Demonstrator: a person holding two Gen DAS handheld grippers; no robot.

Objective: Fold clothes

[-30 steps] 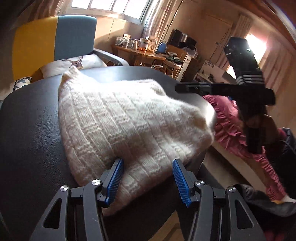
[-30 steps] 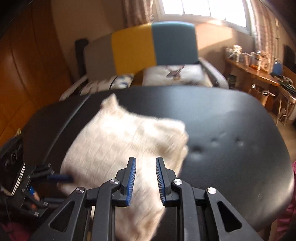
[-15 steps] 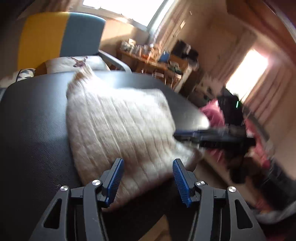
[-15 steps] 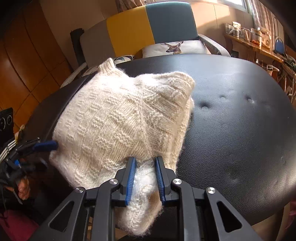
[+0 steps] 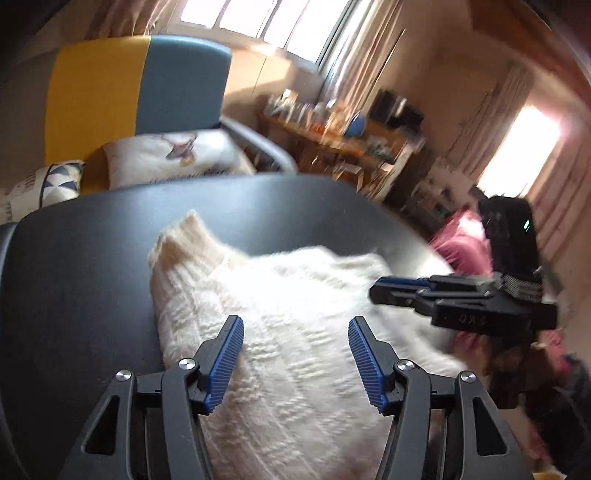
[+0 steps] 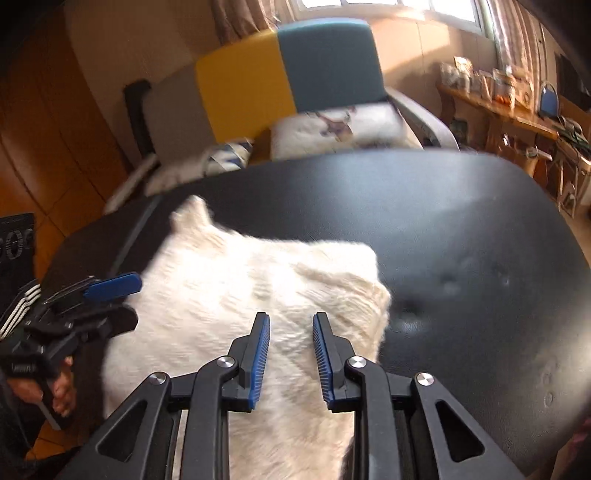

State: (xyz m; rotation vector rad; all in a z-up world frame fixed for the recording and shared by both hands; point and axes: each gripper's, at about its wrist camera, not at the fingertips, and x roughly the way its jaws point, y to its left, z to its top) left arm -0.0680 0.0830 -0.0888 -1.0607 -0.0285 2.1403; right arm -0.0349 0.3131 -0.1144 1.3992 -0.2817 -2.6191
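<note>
Folded white sweater (image 5: 295, 332) on black worktop (image 6: 461, 221) | left tongs (image 5: 295, 354) released above sweater | right tongs (image 6: 291, 354) released, parted narrowly above sweater

Sunlit window (image 5: 258, 22), yellow-blue armchair (image 6: 291, 70), cluttered wooden side table (image 5: 343, 144)

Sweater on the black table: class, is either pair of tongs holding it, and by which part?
Neither. Both the left tongs and the right tongs stand open over the white sweater, nothing pinched.
</note>
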